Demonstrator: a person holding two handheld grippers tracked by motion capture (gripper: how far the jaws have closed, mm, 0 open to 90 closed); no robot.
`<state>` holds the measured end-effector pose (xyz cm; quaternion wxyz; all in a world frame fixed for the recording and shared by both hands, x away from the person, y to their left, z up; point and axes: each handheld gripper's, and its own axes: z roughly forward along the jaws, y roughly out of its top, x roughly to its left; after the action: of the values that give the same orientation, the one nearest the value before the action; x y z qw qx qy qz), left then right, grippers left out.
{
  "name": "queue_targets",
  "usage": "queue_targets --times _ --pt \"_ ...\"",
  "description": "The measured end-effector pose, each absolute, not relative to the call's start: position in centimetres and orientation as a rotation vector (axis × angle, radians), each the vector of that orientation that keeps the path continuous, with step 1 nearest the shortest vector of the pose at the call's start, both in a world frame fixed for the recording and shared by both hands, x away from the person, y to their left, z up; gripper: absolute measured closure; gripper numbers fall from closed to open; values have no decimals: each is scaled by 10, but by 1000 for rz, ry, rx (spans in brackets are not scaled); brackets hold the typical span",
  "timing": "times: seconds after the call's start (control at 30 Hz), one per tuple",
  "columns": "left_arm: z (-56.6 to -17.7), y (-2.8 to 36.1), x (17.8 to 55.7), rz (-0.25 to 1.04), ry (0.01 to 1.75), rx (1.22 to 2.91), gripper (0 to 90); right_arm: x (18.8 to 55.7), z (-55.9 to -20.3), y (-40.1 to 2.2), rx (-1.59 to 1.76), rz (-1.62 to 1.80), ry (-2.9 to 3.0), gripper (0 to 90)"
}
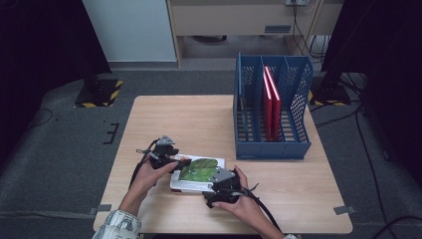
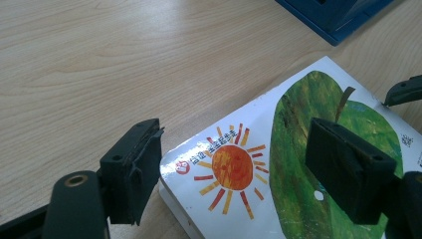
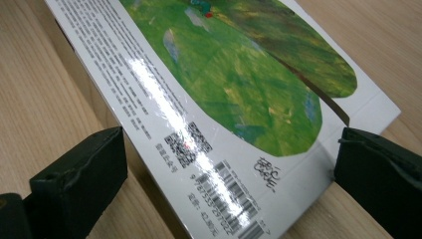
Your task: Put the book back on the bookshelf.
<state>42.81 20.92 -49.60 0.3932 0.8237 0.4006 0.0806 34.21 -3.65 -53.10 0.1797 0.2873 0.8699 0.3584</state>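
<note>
Both pairs of my black fingers stand apart around the flat white picture book with a green leaf cover (image 1: 198, 172), which lies on the pale wooden table (image 1: 164, 119) near its front edge. My right gripper (image 3: 229, 164) straddles its near end; whether the pads touch, I cannot tell. My left gripper (image 2: 234, 169) straddles its left corner, unclamped. Farther right stands a blue plastic file rack (image 1: 271, 144) holding red books (image 1: 271, 99).
</note>
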Motion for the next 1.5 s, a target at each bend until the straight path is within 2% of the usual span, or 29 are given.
queue_targets --times 0.67,1.0,1.27,1.5 --pt "-489 205 427 216 1012 2092 208 340 -534 -5 781 1000 2385 2" --pt "-495 206 428 212 1017 2104 200 338 -536 -2 777 1008 2371 4" --pt "-491 211 422 232 1019 2073 133 339 -537 -1 776 996 2376 6" --pt "-496 219 413 219 1018 2095 138 339 -537 -1 784 1000 2372 6"
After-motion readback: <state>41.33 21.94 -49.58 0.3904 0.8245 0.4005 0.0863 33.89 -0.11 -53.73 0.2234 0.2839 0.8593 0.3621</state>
